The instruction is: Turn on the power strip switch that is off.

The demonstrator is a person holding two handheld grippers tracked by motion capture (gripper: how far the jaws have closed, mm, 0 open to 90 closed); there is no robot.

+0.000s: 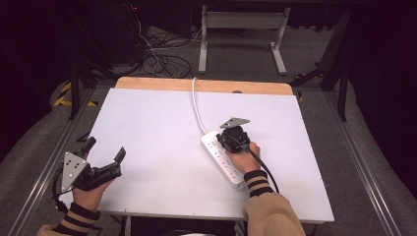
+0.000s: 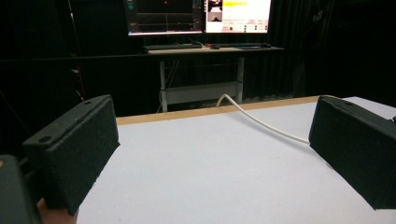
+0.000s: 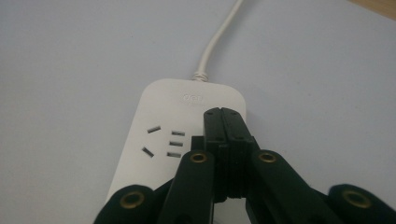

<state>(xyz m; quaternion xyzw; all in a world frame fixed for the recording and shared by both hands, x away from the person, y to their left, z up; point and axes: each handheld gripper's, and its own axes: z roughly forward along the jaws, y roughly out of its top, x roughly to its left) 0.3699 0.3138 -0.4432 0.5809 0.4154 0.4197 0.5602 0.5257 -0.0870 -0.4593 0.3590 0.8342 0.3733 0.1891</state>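
pressing closed-jawed on the power strip point(image 3: 187, 135), the right tool point(image 3: 223, 114) seemed mid-switch; next: lift clear. left tool point(image 1: 104, 153) gaped, idle.

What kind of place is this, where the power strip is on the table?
Probably a lab recording station: a white table on a railed frame, monitors on a desk behind, loose cables on the floor, dark curtains around. The power strip lies on the table.

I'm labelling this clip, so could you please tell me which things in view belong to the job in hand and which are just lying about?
In the job:
- white power strip, under the shut right claw
- its white cord

Not in use:
- left claw, open, off at the table's left edge
- desk with monitors behind
- grey metal frame on the floor
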